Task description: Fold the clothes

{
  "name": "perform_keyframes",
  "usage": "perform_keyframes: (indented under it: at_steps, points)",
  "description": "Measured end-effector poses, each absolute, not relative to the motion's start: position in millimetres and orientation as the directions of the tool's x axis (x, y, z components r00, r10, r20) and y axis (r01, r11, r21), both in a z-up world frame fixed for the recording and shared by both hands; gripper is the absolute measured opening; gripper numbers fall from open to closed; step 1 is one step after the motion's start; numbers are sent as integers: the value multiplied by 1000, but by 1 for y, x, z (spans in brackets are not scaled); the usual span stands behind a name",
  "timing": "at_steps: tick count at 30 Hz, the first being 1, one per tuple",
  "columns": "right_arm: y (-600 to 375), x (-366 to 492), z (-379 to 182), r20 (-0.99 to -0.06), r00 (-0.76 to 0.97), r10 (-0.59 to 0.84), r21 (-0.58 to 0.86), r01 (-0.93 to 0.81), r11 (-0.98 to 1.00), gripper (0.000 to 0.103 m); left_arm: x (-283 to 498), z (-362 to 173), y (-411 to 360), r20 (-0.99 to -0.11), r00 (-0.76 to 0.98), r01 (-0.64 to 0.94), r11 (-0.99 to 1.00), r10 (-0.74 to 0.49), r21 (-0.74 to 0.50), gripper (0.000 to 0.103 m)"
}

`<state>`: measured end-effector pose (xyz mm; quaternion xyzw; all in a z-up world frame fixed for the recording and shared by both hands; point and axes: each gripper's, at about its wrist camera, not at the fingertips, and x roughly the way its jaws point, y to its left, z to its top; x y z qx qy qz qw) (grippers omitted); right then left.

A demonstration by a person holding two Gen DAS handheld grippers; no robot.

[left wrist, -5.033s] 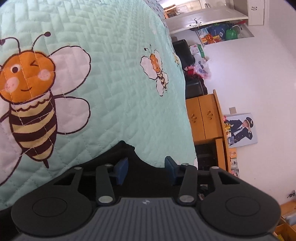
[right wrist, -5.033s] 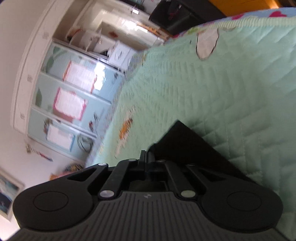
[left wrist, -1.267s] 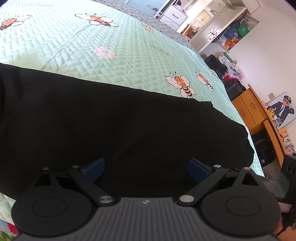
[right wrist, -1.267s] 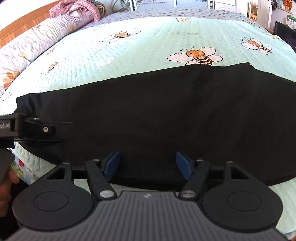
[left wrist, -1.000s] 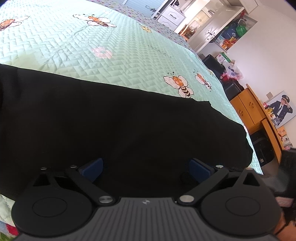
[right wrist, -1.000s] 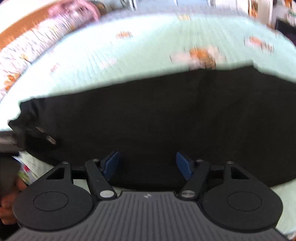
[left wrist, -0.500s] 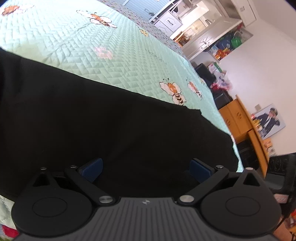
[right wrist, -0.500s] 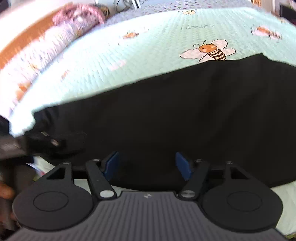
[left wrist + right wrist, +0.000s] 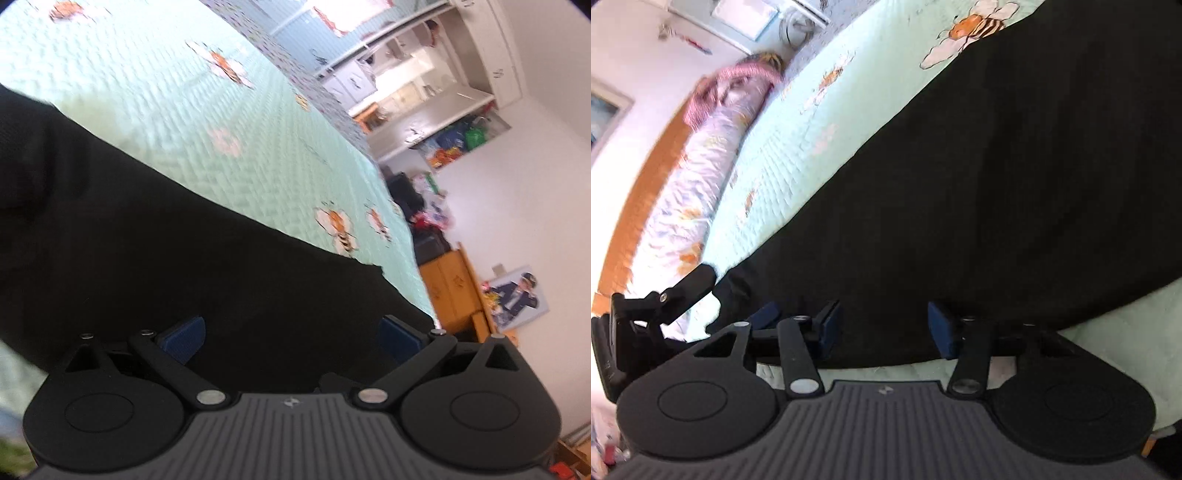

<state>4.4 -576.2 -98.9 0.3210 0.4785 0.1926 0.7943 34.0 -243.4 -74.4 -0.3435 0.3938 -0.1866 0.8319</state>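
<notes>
Black garment (image 9: 979, 184) spread flat across my bee-print bed quilt (image 9: 177, 122), left gripper (image 9: 291, 334) released wide over its near edge, right gripper (image 9: 882, 325) closing — hem between its pads, not yet pinched.

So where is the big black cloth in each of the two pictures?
Left wrist view: the black cloth fills the lower left and middle, behind the open left gripper.
Right wrist view: the black cloth runs from top right down to the closing right gripper.
Shared landmark: the green bee bedspread under it.
</notes>
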Motion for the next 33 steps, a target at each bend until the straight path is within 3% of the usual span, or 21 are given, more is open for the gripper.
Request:
perform_keyframes:
  at_steps: [6, 13, 17, 19, 25, 29, 33]
  points:
    - [-569, 10, -90, -665, 449, 597, 660, -19, 751, 52, 31, -81, -239, -640, 570, -2, 779, -514, -627, 103]
    - [-545, 23, -56, -614, 464, 639, 667, -129, 734, 55, 39, -93, -235, -626, 571, -17, 755, -531, -655, 103]
    - [-536, 27, -82, -575, 395, 717, 767, -44, 640, 57, 40, -94, -234, -626, 573, -16, 756, -529, -654, 103]
    - [-536, 21, -105, -614, 354, 705, 764, 41, 644, 44, 37, -95, -232, -624, 573, -20, 752, -531, -659, 103]
    - [-530, 20, -79, -584, 385, 715, 772, -10, 636, 47, 36, -97, -231, -620, 575, -20, 749, -534, -663, 103]
    - [-516, 28, -92, -576, 345, 741, 791, 5, 612, 48, 36, -97, -231, -625, 574, -22, 754, -528, -657, 103]
    - [-515, 18, -115, -556, 361, 749, 810, 34, 585, 39, 35, -95, -235, -643, 573, -28, 772, -509, -636, 103]
